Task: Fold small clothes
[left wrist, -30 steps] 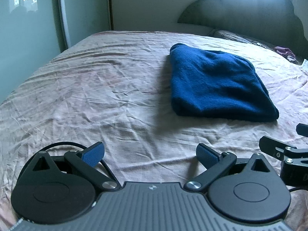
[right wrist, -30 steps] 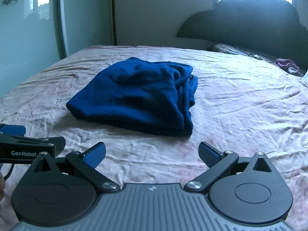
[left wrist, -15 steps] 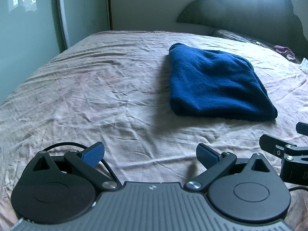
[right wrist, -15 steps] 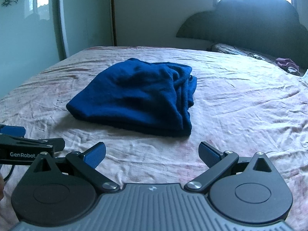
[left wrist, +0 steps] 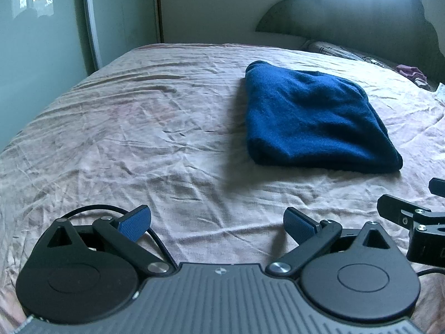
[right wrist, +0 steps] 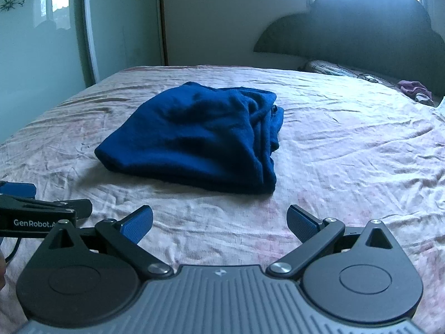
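Both grippers' jaws gape empty over a wrinkled pink bedsheet (left wrist: 139,128); dark headboard (right wrist: 361,27) behind.

1. Left gripper (left wrist: 217,224): black link arms, blue ribbed pads (left wrist: 135,222) on the fingertips.
2. Two round black discs flank a grey ribbed centre plate (left wrist: 219,295); silver pivot screws (left wrist: 158,267) at the link joints.
3. Black cable (left wrist: 94,208) loops behind its left disc.
4. Right gripper (right wrist: 219,222): same build, same blue pads.
5. White "GenRobot.A…" lettering (right wrist: 34,223) on the left unit's black side, seen from the right camera.
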`<state>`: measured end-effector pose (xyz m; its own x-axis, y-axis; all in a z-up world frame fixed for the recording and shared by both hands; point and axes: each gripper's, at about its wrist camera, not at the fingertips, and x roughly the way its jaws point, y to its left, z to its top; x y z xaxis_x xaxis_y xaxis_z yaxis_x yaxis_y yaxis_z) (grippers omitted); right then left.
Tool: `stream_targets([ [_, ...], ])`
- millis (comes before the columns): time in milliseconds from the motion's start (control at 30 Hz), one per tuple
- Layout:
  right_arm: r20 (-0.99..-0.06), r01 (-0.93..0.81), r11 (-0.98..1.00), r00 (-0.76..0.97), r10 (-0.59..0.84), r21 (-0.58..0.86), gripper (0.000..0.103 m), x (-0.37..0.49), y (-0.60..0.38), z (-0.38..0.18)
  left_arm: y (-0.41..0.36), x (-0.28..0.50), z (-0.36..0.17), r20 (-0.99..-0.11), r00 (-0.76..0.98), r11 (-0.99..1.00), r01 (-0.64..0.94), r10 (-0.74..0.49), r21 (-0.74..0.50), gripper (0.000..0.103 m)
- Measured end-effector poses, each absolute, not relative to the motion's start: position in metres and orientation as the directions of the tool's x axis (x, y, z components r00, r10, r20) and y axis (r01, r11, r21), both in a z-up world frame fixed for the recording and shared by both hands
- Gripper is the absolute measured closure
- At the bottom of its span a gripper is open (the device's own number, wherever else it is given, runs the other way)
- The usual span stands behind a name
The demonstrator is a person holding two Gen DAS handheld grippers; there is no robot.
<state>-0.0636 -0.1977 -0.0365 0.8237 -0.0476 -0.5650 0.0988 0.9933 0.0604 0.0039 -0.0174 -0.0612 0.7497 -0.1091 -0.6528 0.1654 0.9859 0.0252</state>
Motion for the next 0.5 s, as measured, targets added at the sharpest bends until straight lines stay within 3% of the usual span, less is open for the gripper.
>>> stream_targets([
  [500, -0.569, 0.099, 0.993, 0.821, -0.041, 0.071, 0.000, -0.0639, -0.1990, -0.0383, -0.0180, 0.0038, -0.0614, -0.651, 0.752, 0.984, 0.171, -0.105, 0.040, 0.000],
])
